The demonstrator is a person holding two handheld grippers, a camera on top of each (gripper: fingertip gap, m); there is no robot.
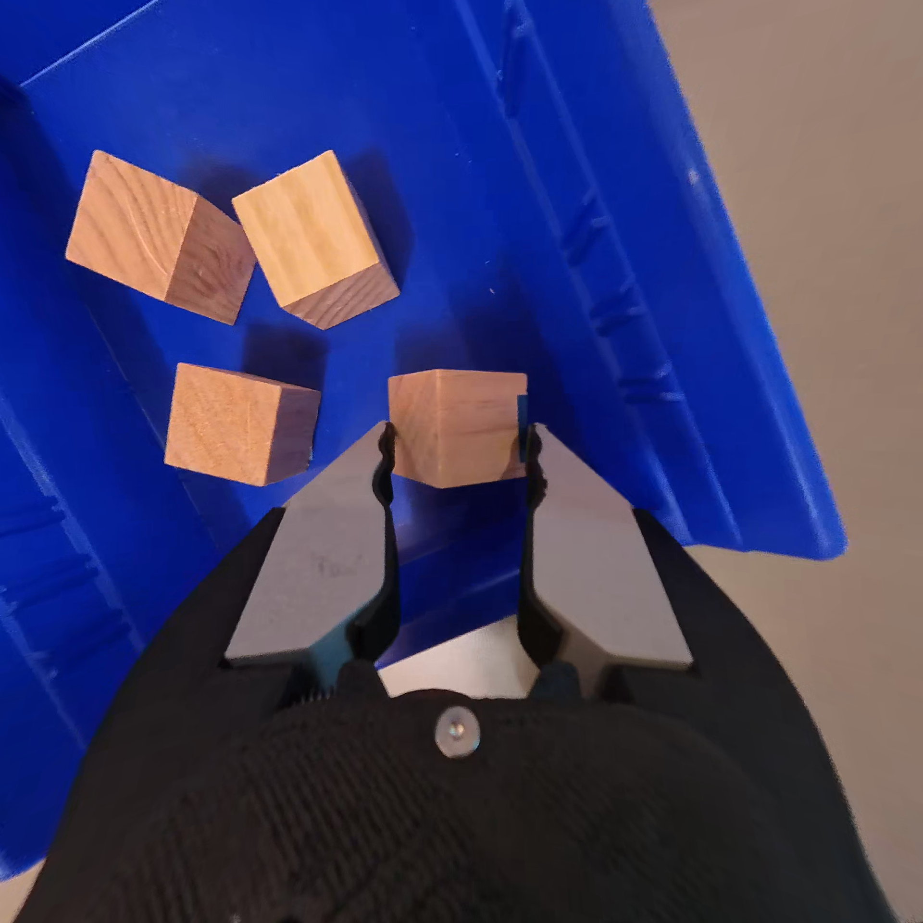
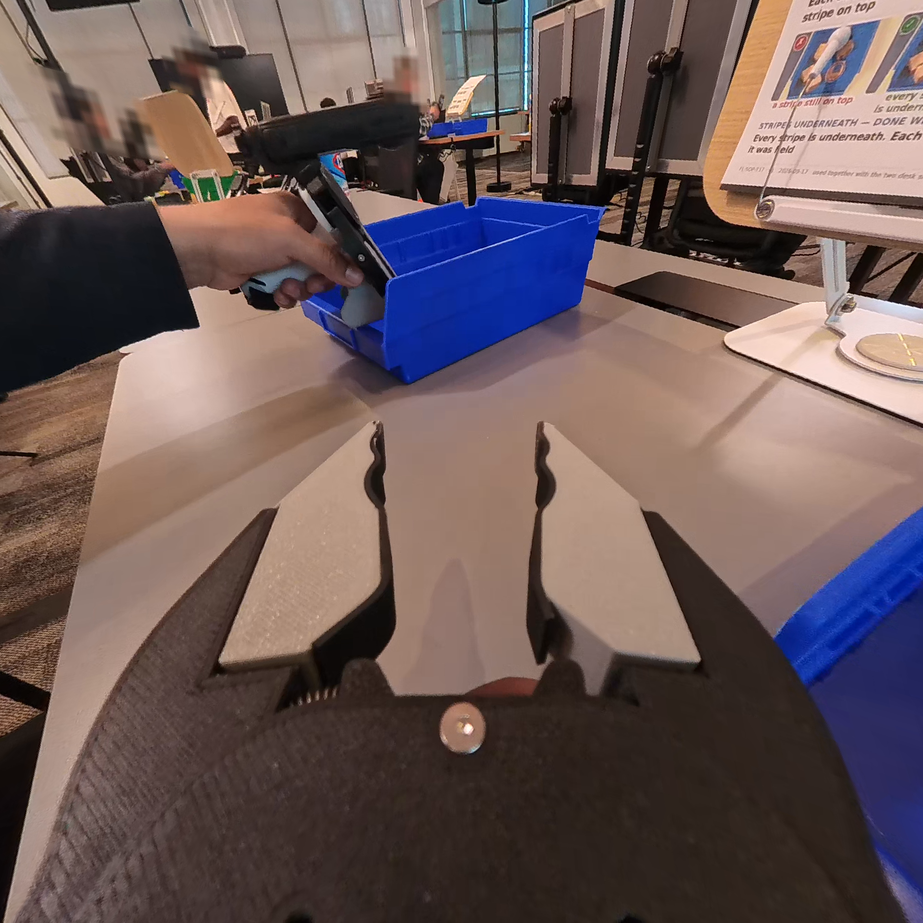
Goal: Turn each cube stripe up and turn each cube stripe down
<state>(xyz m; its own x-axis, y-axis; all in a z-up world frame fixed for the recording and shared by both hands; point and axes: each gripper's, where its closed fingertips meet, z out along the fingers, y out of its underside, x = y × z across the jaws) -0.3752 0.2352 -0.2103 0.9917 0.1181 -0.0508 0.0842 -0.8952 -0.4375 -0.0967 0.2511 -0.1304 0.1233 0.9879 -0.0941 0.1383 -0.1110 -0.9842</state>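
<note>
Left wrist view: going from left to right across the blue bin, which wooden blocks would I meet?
Far-left cube → lower-left cube → pale upper cube → cube between the fingers of the left hand-held gripper → the blue bin wall.

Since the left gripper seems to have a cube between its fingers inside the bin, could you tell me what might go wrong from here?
The left gripper grips the held cube only at its fingertips, so it might slip during the turn. The bin wall stands close on the right, so a finger could catch it. The neighbouring cube could be nudged.
</note>
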